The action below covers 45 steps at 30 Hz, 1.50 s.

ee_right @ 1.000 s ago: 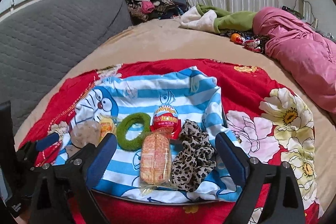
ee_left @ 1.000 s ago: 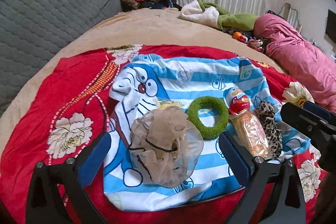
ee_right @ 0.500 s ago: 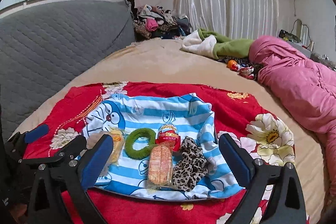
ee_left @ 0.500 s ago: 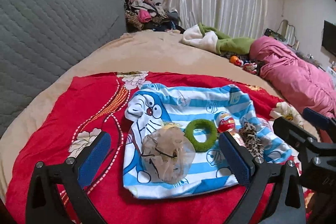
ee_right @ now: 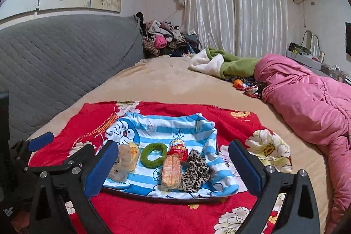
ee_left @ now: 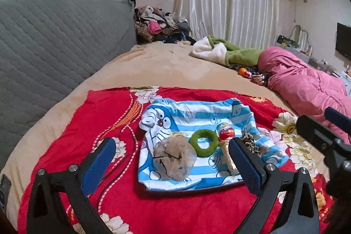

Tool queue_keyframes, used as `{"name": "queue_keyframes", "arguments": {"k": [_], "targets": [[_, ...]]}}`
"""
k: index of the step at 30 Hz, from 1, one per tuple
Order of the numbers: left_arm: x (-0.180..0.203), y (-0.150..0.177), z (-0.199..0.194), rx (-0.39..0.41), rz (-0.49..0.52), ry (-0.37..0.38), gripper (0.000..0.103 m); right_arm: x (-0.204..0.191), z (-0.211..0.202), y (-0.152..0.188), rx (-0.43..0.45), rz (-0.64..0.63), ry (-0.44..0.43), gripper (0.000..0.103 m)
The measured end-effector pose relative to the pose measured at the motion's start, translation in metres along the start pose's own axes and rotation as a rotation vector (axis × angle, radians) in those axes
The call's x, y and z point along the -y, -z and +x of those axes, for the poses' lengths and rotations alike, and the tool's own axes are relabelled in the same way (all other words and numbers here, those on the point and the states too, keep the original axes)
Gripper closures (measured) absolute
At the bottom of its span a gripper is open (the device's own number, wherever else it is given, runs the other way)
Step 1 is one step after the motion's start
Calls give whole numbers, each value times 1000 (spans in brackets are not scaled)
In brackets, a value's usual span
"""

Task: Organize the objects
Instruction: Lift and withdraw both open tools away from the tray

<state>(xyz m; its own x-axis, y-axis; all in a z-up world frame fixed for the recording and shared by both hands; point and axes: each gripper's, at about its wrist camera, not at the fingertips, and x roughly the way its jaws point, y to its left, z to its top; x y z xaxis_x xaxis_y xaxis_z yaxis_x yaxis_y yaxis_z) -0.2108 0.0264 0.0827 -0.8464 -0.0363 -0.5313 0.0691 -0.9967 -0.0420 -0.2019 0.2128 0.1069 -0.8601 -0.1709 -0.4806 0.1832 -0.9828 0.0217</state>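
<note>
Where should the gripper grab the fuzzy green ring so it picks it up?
Grab the green ring across one side of its loop, coming down from above with one finger in the hole and one outside. It lies flat on the striped cartoon cloth, so there is no edge to pinch from the side. The far side looks safest: the egg-shaped toy sits close on its right.

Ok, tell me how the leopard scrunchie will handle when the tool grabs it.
The leopard scrunchie looks like bunched soft fabric, so it will probably squash and hang floppy. It seems light for its bulk. Lying crumpled on the striped cloth against the snack packet, it is unlikely to roll, but may drag the packet.
</note>
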Motion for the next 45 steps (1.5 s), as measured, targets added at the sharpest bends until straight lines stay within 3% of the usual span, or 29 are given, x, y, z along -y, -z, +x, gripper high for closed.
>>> {"name": "queue_keyframes", "arguments": {"k": [16, 36, 45], "targets": [[-2, -3, -74, 68, 0, -19, 1, -5, -69, -2, 60, -17, 3, 2], [-11, 46, -116, 70, -5, -40, 1, -3, -110, 36, 64, -27, 22, 2], [-12, 67, -124, 54, 6, -43, 1, 5, -110, 64, 23, -18, 34, 2]]}}
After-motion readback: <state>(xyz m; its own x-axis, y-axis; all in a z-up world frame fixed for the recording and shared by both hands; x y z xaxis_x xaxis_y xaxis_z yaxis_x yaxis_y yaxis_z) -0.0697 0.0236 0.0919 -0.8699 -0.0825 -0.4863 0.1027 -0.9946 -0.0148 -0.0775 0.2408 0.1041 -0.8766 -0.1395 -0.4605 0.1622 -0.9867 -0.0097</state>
